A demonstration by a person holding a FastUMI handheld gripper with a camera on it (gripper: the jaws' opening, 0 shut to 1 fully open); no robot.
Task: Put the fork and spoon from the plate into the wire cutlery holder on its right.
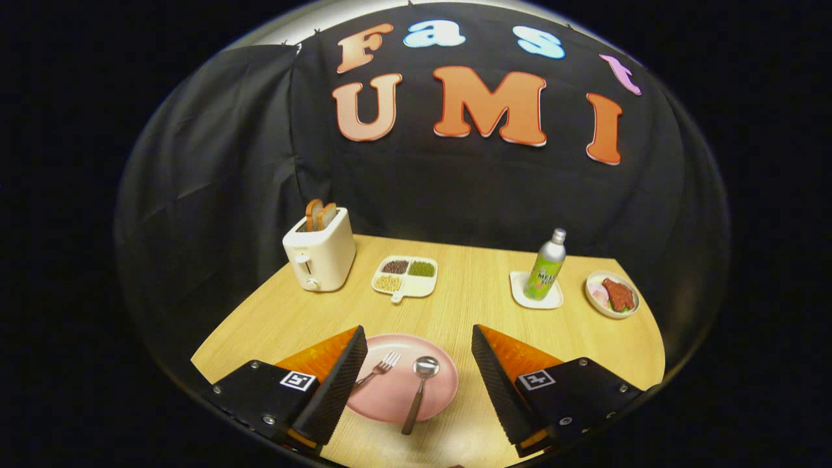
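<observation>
Orange-backed and faced with ribbed black pads, the two fingers of the gripper (416, 374) are spread wide and hold nothing. Between them lies the pink plate (390, 396), with the left finger (335, 383) overlapping its left rim in this view and the right finger (497, 383) standing just off its right rim. On the plate the fork (379, 368) lies to the left, its tines pointing far and to the right, its handle running under the tip of the left finger. The spoon (418, 390) lies just right of the fork, bowl far, its dark handle reaching over the near rim onto the wooden table (468, 305).

The step in hand is judged to be the first pick, neither utensil having been lifted. A good grasp is judged to need the fingers lowered astride one handle only, near its middle, and closed across its width, so that the piece does not swing when raised. The spoon's overhanging handle offers the easier purchase.

Farther off stand a toaster (320, 255) at far left, a divided dish (404, 275), a bottle (546, 266) on a coaster, and a plate of meat (612, 294) at far right.
</observation>
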